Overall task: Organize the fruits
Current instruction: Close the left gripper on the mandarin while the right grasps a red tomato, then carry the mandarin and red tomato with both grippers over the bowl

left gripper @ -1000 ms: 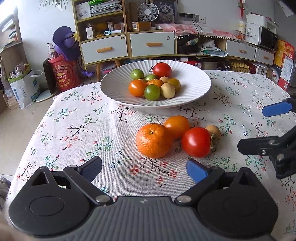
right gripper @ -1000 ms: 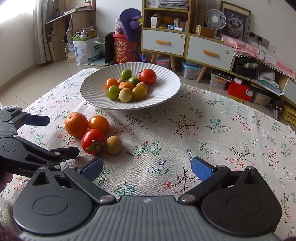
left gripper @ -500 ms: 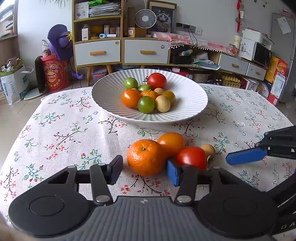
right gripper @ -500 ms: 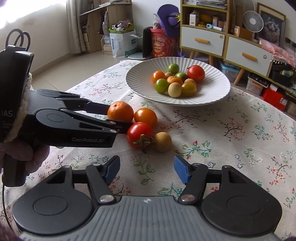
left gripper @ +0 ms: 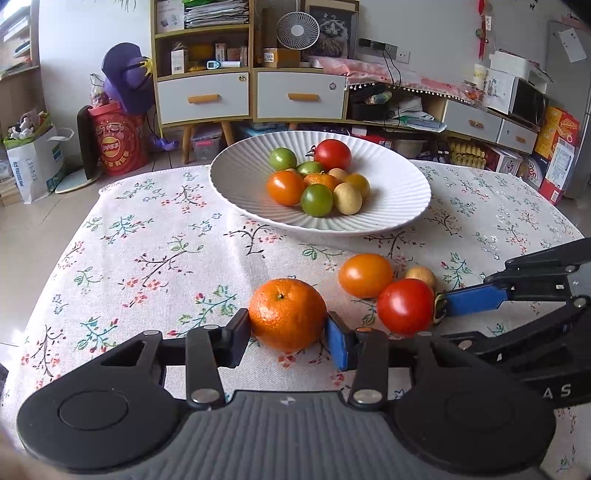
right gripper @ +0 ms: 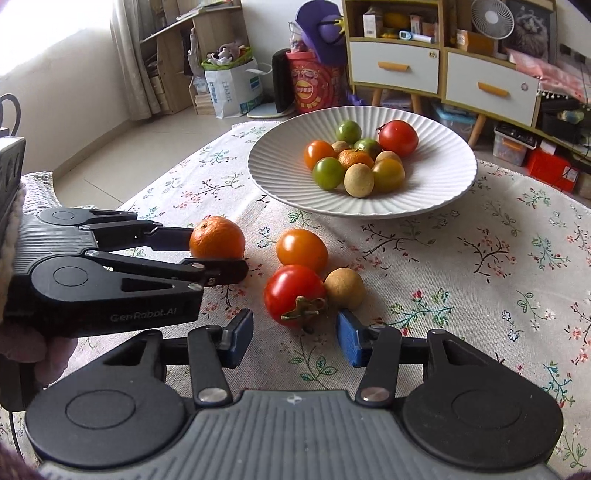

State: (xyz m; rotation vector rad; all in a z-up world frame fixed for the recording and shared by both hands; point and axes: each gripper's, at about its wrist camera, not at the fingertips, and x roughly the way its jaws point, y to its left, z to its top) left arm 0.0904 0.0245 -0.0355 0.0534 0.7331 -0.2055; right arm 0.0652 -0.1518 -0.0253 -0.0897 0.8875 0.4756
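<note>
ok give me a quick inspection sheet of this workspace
surface: floral tablecloth, flat
job's things: plate holds a pile of fruit; orange, red tomato, orange tomato and tan fruit lie loose before it
clutter: nothing seen
grippers: left gripper closing, pads on the orange; right gripper closing, red tomato between its pads, not yet touched
cables: wall leads behind the cabinet
surroundings: cabinet, fan, bag on the floor
</note>
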